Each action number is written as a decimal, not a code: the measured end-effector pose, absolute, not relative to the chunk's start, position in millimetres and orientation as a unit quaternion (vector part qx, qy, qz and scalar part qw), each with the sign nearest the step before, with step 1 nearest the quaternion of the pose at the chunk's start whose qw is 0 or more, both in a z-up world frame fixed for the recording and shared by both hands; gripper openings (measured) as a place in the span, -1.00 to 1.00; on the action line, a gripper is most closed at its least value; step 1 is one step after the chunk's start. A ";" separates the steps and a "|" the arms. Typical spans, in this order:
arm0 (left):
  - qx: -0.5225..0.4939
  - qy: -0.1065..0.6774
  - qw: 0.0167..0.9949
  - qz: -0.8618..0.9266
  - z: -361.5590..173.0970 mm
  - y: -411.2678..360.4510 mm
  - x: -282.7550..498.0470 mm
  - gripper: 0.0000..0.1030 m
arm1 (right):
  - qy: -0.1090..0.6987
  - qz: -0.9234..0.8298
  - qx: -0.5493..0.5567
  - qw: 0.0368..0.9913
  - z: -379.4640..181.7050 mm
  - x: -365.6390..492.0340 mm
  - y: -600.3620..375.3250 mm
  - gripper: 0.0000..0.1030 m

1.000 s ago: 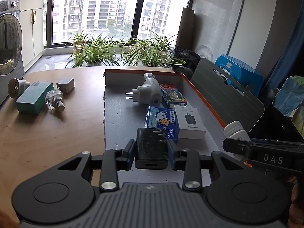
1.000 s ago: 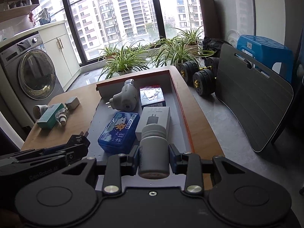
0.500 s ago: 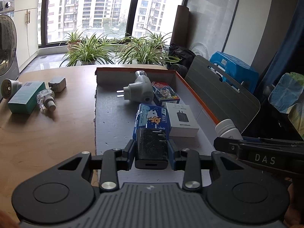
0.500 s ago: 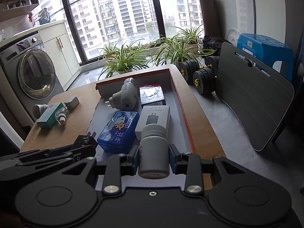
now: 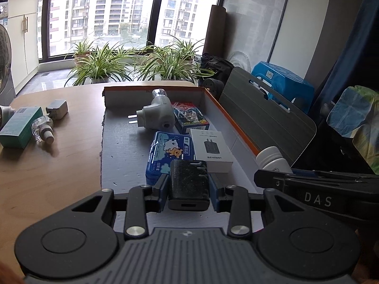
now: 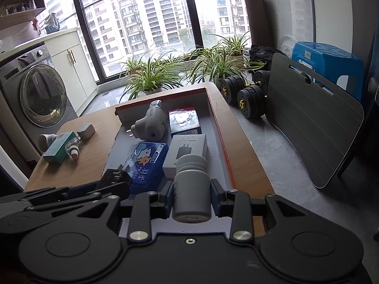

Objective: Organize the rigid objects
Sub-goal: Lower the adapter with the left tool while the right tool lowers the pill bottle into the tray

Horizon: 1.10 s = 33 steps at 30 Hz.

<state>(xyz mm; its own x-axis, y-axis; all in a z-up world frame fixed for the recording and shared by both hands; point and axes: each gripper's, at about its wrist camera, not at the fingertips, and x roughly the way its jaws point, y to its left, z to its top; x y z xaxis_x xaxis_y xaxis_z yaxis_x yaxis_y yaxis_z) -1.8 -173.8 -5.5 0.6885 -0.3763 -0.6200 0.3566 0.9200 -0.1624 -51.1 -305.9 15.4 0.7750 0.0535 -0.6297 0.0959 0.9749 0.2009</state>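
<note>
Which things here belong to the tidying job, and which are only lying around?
Job: black charger in left gripper; white bottle in right gripper; box lid with grey plug, blue case, white box; green box on table.

Around: plants, dumbbells, blue stool, washing machine.

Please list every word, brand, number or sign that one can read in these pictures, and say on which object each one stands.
"DAS": white letters on the side of the right gripper.
"UGREEN": small print on the white charger box, under a plug drawing.
"50": on the blue cartoon box; its Chinese characters are too blurred to read.
Red-and-blue card box, green box, white bottle, black charger: no readable text.
</note>
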 end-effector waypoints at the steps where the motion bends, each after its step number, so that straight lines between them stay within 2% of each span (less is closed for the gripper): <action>1: -0.015 0.341 0.918 -0.200 -5.5 -175.1 -1.9 -0.29 | 0.335 -0.011 0.112 0.935 15.8 -51.2 -306.5 -0.22; 33: -0.006 0.349 0.912 -0.214 -10.6 -186.8 5.5 -0.29 | 0.339 -0.014 0.118 0.933 15.0 -45.4 -313.4 -0.22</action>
